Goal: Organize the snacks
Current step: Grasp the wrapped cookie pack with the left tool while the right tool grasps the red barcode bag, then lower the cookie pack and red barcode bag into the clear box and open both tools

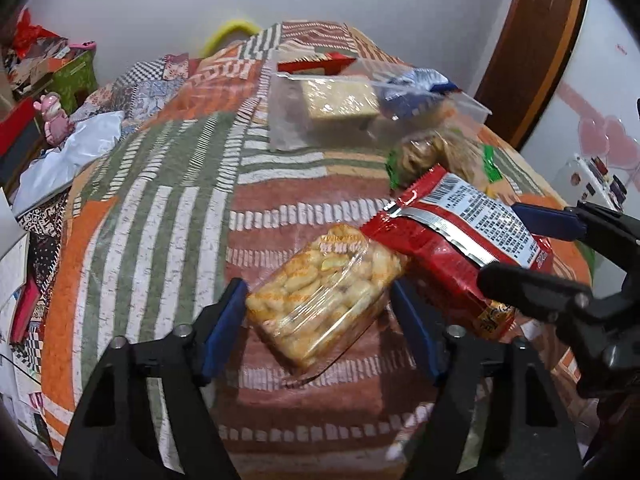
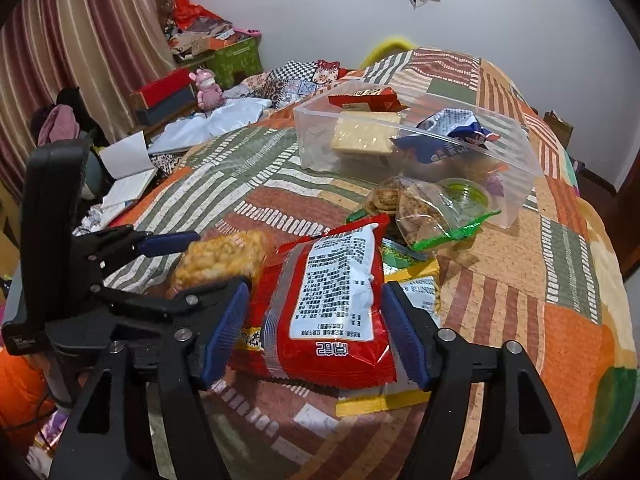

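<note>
My left gripper (image 1: pixel 318 300) straddles the clear-wrapped pack of pale puffed crackers (image 1: pixel 322 292) lying on the patchwork quilt (image 1: pixel 168 200), its pads just clear of the wrapper. My right gripper (image 2: pixel 316 332) is spread around the glossy red foil snack bag (image 2: pixel 328 300), pads likewise off it, and the clear plastic bin (image 2: pixel 516 168) sits farther back.

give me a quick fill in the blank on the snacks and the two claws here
1. The left claw straddles a clear pack of ____ puffs.
2. The right claw straddles a ____ bag with a white label.
3. The pale cracker pack lies in a clear plastic ____.

Missing words: yellow; red; box
</note>
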`<action>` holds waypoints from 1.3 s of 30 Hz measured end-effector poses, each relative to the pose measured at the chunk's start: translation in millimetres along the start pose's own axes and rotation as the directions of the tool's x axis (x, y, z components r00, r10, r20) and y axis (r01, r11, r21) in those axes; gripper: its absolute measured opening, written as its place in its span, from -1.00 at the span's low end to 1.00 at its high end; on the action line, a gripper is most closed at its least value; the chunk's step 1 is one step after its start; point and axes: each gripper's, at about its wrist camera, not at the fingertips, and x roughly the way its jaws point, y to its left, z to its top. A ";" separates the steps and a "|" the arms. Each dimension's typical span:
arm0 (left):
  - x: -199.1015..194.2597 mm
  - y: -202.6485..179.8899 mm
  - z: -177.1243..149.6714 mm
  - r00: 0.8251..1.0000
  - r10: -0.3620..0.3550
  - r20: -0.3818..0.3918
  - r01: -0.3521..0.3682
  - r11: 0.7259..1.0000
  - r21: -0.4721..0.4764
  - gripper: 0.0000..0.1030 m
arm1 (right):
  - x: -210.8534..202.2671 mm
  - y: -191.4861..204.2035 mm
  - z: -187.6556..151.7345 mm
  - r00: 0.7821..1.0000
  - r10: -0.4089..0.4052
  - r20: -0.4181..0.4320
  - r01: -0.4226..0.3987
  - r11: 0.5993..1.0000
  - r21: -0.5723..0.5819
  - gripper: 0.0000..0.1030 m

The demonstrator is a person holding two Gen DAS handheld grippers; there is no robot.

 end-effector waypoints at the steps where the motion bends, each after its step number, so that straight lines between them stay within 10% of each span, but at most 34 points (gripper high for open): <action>1: -1.2 2.6 -0.4 1.000 0.006 0.008 -0.006 1.000 -0.005 0.32 | 1.8 2.3 0.9 1.000 -0.006 -0.002 0.006 1.000 -0.006 0.42; 9: -12.0 20.2 -9.6 0.999 0.037 0.039 -0.035 0.998 -0.048 0.11 | 27.5 17.6 3.1 0.998 -0.055 -0.032 0.053 0.998 -0.043 0.47; 31: -7.7 49.3 -3.9 0.999 -0.032 -0.005 0.032 0.999 -0.044 0.30 | 70.2 22.7 21.8 0.989 -0.036 -0.146 0.026 0.998 -0.064 0.58; 39: 7.3 47.0 2.8 0.998 -0.055 -0.024 0.054 0.998 -0.045 0.30 | 58.0 10.2 18.3 0.995 -0.017 -0.095 0.015 1.000 -0.025 0.26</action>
